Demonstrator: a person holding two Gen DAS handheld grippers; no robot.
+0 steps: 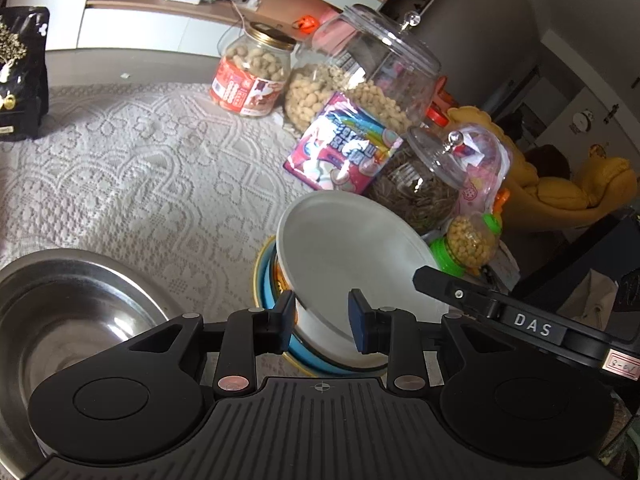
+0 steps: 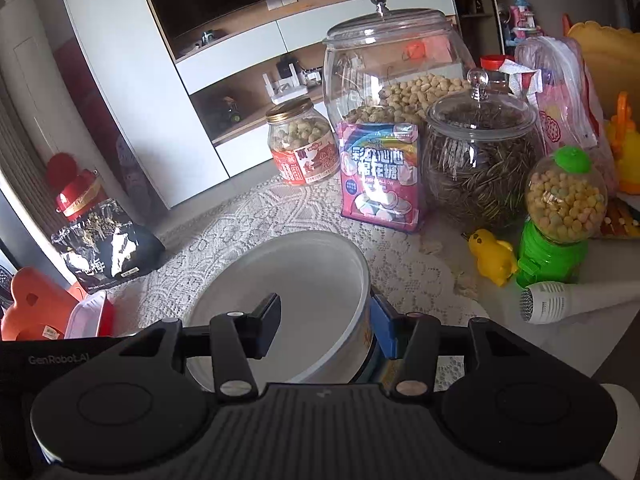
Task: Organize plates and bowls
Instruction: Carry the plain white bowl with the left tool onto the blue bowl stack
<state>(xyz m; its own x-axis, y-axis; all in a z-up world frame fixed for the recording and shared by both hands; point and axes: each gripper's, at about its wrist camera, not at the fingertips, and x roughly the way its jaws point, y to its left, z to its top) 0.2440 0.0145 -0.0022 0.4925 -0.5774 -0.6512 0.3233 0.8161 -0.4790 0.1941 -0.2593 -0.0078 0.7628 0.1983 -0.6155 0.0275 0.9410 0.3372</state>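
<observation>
**Lace-covered table, white bowl held at both rims**

Crowded with snack jars behind. White bowl [image 1: 352, 264] tilted on blue dish [image 1: 264, 280], steel bowl [image 1: 60, 312] apart at left. Left gripper [image 1: 320, 316] and right gripper [image 2: 324, 324] straddling opposite rim walls; whether clenched, cannot tell. Probably rigid, smooth, breakable: best pinched at the rim.
</observation>
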